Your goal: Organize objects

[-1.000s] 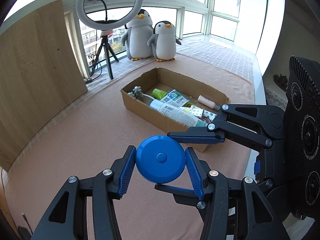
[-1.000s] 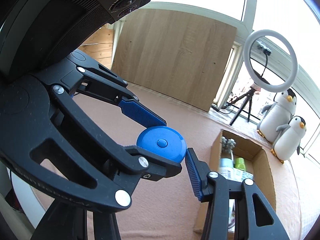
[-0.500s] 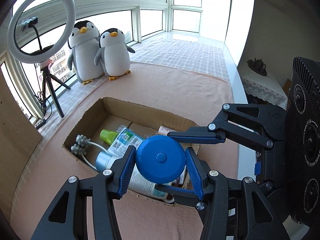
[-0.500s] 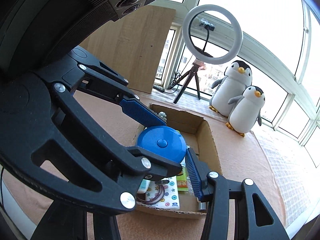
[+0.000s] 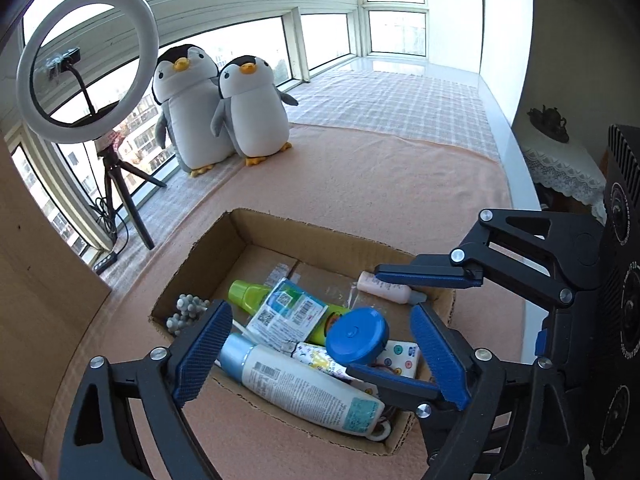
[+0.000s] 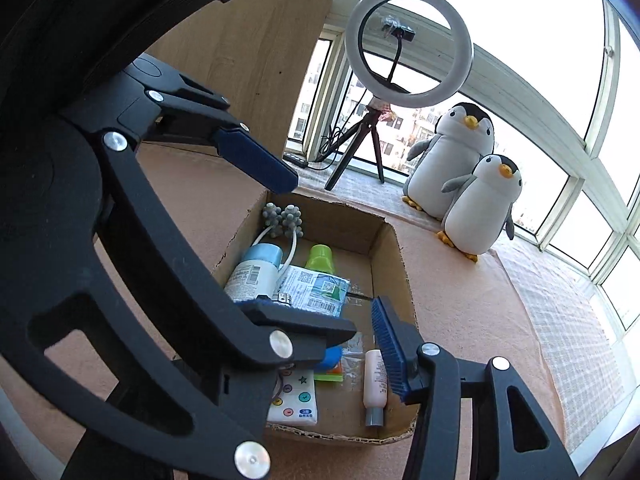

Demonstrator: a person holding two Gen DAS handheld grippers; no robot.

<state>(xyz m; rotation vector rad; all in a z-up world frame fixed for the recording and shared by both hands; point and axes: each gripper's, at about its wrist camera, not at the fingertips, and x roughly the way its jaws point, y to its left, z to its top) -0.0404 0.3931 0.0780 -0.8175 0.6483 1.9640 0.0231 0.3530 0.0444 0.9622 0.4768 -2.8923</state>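
Two handheld claws hover over an open cardboard box [image 5: 320, 240] that sits on a peach-coloured cloth on the counter [image 5: 380, 184] by a bay window.

The left claw [image 5: 320, 356] is spread wide with nothing between its blue pads. The right claw [image 5: 404, 324] reaches in from the side, its fingers also apart and empty.

A round blue tape measure [image 5: 357, 341] lies in the box, free of both claws and tilted on top of a spotted tissue pack [image 5: 400, 354].

Around it in the box lie:
- a white bottle with a pale blue cap [image 5: 296, 386]
- a green-capped bottle [image 5: 256, 294]
- a printed sachet [image 5: 286, 314]
- a small pink bottle [image 5: 384, 289]
- a grey knobbly massager [image 5: 188, 312]

The tape measure appears to be put away. No loose items show on the cloth in either view, so the sorting looks close to done.

Two penguin plush toys [image 5: 224, 108] and a ring light [image 5: 86, 64] on a tripod stand by the window, apart from the box.
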